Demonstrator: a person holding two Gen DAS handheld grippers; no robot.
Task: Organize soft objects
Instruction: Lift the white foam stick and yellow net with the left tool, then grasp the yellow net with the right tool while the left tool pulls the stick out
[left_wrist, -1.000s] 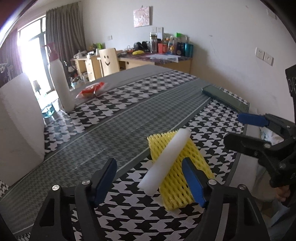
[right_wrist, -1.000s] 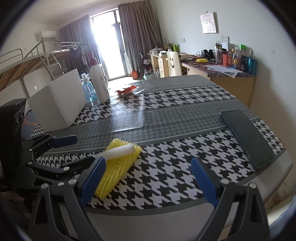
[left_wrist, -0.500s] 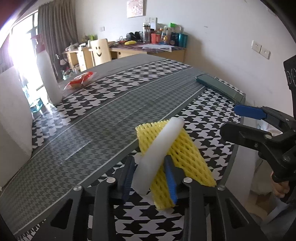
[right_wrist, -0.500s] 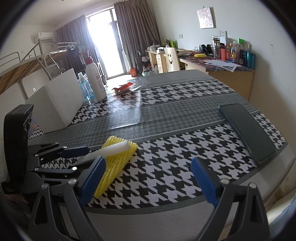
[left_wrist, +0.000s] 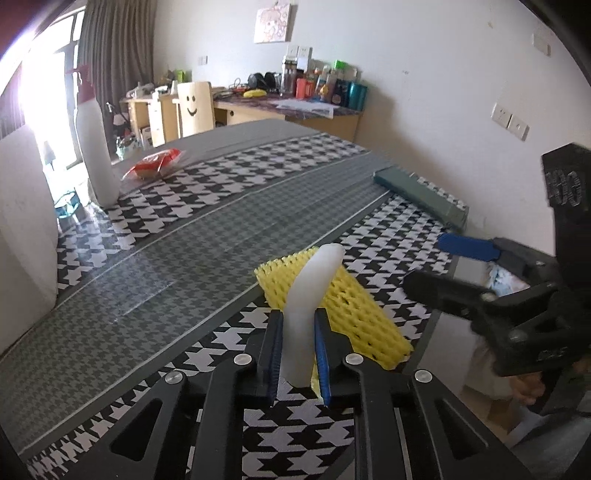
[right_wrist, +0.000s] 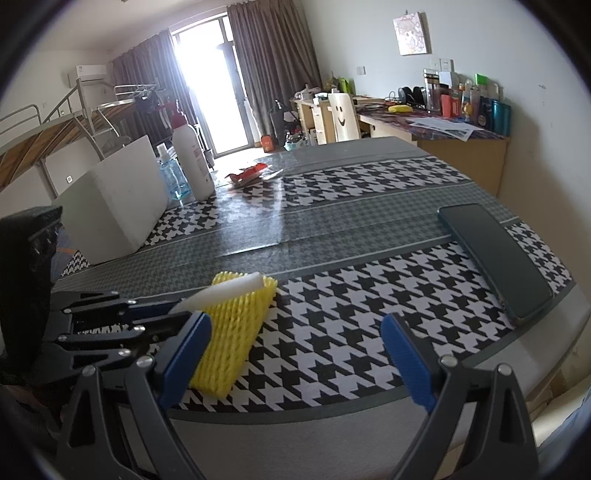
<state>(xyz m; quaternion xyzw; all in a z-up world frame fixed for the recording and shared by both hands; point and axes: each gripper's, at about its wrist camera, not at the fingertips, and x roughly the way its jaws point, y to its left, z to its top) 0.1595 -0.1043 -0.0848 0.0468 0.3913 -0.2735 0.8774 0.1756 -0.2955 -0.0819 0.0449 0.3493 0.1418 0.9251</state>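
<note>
A white foam stick (left_wrist: 310, 299) is pinched at its near end by my left gripper (left_wrist: 297, 363), which is shut on it; the stick bends upward, its far end over a yellow foam net sleeve (left_wrist: 351, 306). The sleeve lies on the houndstooth table near its front edge. In the right wrist view the stick (right_wrist: 229, 290) and sleeve (right_wrist: 232, 328) sit at lower left, with the left gripper (right_wrist: 147, 314) beside them. My right gripper (right_wrist: 295, 354) is open and empty, held just off the table's front edge, to the right of the sleeve.
A dark green flat case (right_wrist: 495, 258) lies at the table's right edge. A white foam block (right_wrist: 114, 206), a white bottle (right_wrist: 192, 162), a blue bottle (right_wrist: 171, 177) and a red packet (right_wrist: 249, 172) stand at the far left. A desk (right_wrist: 443, 136) stands behind.
My left gripper has closed on the white foam stick's near end, squeezing it, and lifted it so it bends up off the yellow sleeve. The right gripper has stayed open, barely moving.
</note>
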